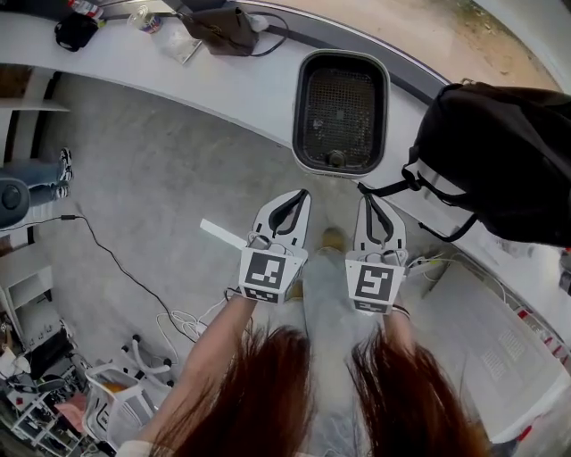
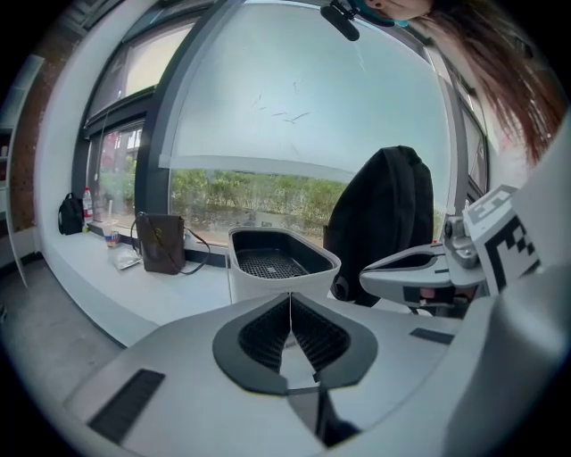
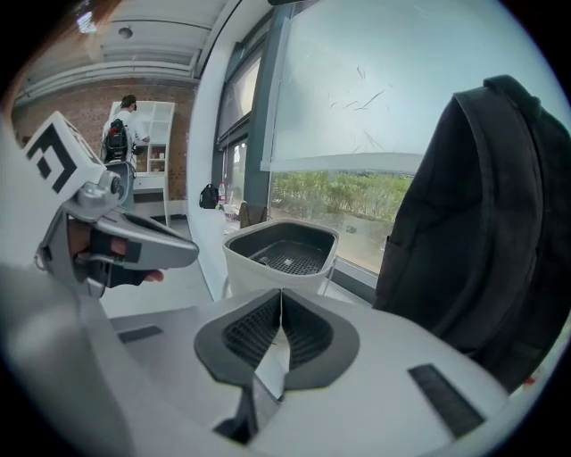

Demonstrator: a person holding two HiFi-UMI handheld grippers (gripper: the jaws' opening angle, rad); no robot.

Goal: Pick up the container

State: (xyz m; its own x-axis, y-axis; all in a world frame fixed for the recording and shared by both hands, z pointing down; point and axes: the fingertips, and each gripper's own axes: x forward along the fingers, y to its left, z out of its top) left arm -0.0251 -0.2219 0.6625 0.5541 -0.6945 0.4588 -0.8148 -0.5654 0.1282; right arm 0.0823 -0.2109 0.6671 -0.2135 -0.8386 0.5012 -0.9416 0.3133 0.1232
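The container (image 1: 340,112) is a white tub with a dark inside and a mesh grate at its bottom. It stands on the white counter (image 1: 241,85) by the window. In the left gripper view the container (image 2: 278,261) is ahead, and in the right gripper view the container (image 3: 284,251) is ahead too. My left gripper (image 1: 302,195) is shut and empty, short of the tub's near rim on its left. My right gripper (image 1: 367,203) is also shut with nothing in it, just short of the near rim on the right. The left gripper (image 2: 290,295) and right gripper (image 3: 282,292) show ribbed pads pressed together.
A black backpack (image 1: 504,156) sits on the counter right of the container. A brown bag (image 1: 221,27) and small items lie far left on the counter. Cables (image 1: 116,263) and a wheeled chair base (image 1: 134,393) are on the grey floor. A person (image 3: 120,134) stands far off by shelves.
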